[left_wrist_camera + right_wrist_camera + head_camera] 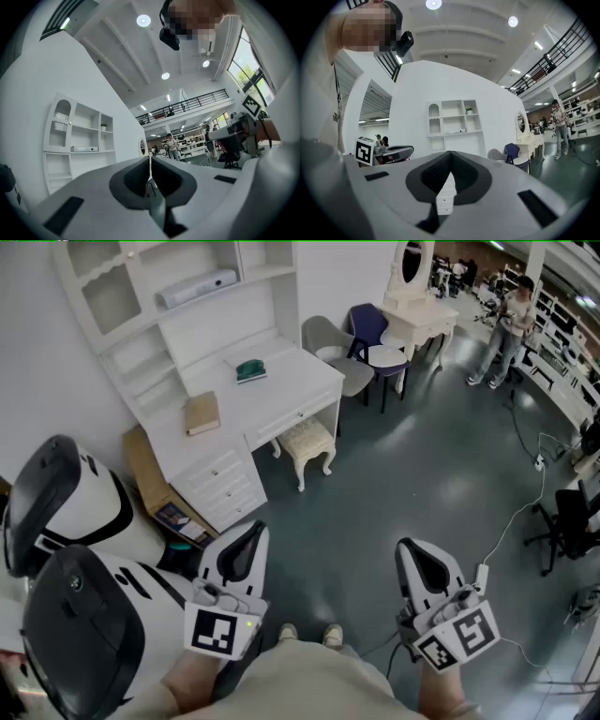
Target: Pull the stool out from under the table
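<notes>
A small white stool (307, 442) with a cream cushion and curved legs stands partly under the white desk (281, 390), far ahead of me in the head view. My left gripper (249, 538) is held low at the left, jaws shut with nothing between them. My right gripper (412, 554) is held low at the right, also shut and empty. Both are well short of the stool. In the left gripper view the left gripper (150, 164) points up toward the hall. In the right gripper view the right gripper (451, 159) points toward the desk's shelf unit (452, 119).
A drawer unit (220, 479) sits under the desk's left side, with a cardboard box (155, 484) beside it. Grey and blue chairs (361, 348) and a vanity table (422, 315) stand further right. A white robot (66, 559) crowds my left. Cables (520, 512) run across the floor at right.
</notes>
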Motion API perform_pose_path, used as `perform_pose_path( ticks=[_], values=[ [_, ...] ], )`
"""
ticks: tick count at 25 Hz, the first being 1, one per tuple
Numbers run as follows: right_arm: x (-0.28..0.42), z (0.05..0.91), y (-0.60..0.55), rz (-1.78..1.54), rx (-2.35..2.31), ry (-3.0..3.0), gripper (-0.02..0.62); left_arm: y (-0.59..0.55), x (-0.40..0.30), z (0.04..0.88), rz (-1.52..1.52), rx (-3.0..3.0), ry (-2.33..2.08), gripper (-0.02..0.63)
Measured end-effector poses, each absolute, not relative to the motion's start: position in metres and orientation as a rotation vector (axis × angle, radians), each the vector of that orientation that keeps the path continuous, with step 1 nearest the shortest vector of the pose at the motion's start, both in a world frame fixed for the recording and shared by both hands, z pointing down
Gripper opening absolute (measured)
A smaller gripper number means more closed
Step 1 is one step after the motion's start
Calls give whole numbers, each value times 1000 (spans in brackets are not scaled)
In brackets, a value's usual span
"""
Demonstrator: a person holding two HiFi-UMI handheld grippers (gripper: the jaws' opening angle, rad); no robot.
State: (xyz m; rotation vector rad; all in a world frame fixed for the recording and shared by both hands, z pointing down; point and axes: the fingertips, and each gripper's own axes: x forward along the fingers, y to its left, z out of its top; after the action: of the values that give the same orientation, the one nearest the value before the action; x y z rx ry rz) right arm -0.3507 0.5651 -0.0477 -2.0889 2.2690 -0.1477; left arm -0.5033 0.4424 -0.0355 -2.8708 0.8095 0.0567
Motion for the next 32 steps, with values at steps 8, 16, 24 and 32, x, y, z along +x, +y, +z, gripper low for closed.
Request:
perform_pose_path(
  ticks=[8, 16, 24, 32],
  values=[
    [-338, -53, 571, -145, -2086, 2201, 20, 450, -496, -31, 29, -2893, 803, 29],
    [-324, -53, 582, -129, -2070, 2199, 20, 460, -481, -29, 15, -2930, 796, 28],
    [-274, -45, 601, -127, -2180, 2054, 232, 465, -464, -30, 128, -2974, 875, 251],
    [-247, -40, 607, -125, -2130, 2087, 264, 476, -440, -12, 33, -2893, 950, 261]
  ],
)
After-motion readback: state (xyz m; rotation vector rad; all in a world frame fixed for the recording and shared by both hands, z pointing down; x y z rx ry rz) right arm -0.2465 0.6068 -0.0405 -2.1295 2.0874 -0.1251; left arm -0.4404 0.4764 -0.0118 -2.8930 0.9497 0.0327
